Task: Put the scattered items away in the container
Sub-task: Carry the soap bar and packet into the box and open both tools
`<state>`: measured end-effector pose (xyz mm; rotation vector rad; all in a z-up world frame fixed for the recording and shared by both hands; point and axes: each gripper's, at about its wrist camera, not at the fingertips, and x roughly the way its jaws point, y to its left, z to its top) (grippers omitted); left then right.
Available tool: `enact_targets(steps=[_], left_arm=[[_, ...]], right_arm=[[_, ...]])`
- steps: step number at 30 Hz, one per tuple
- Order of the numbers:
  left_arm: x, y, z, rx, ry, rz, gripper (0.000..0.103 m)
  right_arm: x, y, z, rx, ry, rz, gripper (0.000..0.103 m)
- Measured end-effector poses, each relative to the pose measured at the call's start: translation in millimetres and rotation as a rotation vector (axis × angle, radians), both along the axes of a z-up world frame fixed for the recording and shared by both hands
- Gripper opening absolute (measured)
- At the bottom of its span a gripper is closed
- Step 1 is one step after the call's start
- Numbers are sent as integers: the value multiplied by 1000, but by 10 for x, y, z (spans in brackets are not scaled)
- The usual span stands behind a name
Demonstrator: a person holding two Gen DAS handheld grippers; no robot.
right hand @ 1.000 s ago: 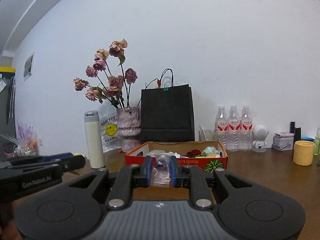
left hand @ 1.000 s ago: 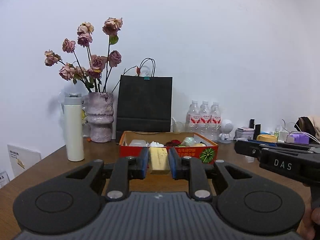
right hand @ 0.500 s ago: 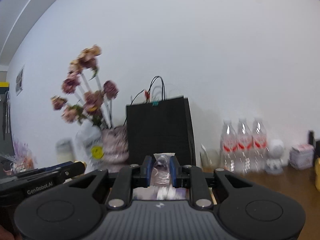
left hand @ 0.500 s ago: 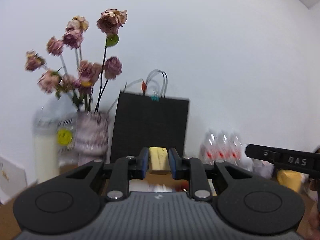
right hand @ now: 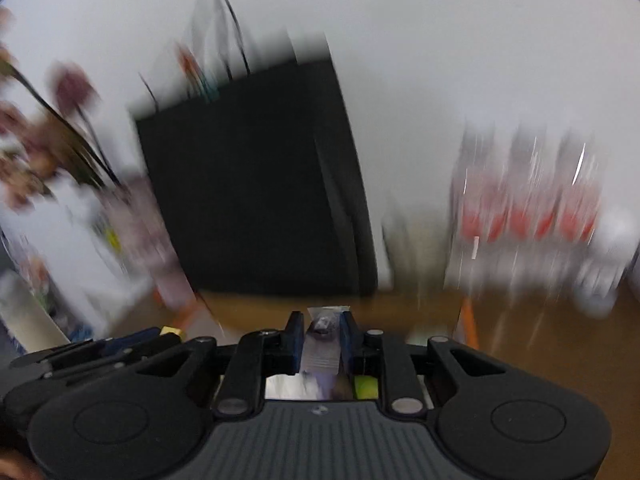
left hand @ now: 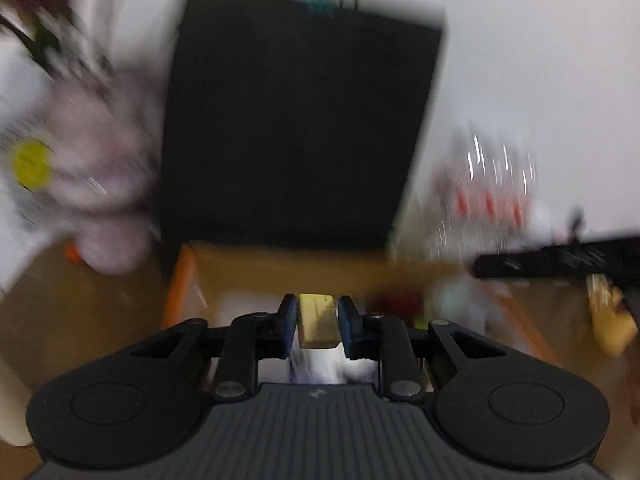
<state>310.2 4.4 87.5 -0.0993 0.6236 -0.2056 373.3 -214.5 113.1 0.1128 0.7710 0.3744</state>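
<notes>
the yellow block [left hand: 317, 320] is a pale rectangular bar, clamped upright between the blue pads of the left gripper [left hand: 318, 326], above the near side of the box [left hand: 178, 280]. the clear packet [right hand: 323, 344] is a small transparent bag with a dark piece inside, pinched by the right gripper [right hand: 323, 338] over the box. the box is an orange-edged cardboard tray, heavily blurred, its contents unclear.

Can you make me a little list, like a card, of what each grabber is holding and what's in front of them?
left gripper: shut on a yellow block
right gripper: shut on a clear packet
box: cardboard, orange sides, just ahead of both grippers
black bag: upright behind the box
bottles: to the right, blurred
picture quality: heavy motion blur
</notes>
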Motion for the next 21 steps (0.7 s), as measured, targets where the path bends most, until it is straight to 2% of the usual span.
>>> enact_targets(steps=[3, 5, 9, 10, 12, 16, 19, 20, 21], left_arm=[[138, -44, -316, 28, 100, -32, 23], [144, -41, -433, 49, 121, -42, 23], [126, -33, -515, 51, 142, -85, 23], [134, -28, -508, 47, 148, -88, 23], [138, -31, -446, 33, 148, -76, 31], [73, 55, -176, -6, 113, -68, 31], [-25, 93, 64, -10, 90, -41, 35], [-69, 100, 141, -6, 87, -30, 42], [-99, 96, 202, -2, 87, -18, 55]], right_arm=[[261, 29, -440, -3, 107, -31, 18], [317, 25, -625, 26, 154, -34, 18], [292, 145, -830, -16, 180, 9, 18], [309, 165, -814, -28, 174, 11, 19], [320, 237, -774, -75, 172, 27, 20], [252, 209, -542, -73, 170, 10, 36], [154, 115, -295, -44, 159, -14, 46], [106, 82, -214, -34, 160, -20, 47], [65, 61, -145, -29, 163, -24, 47]])
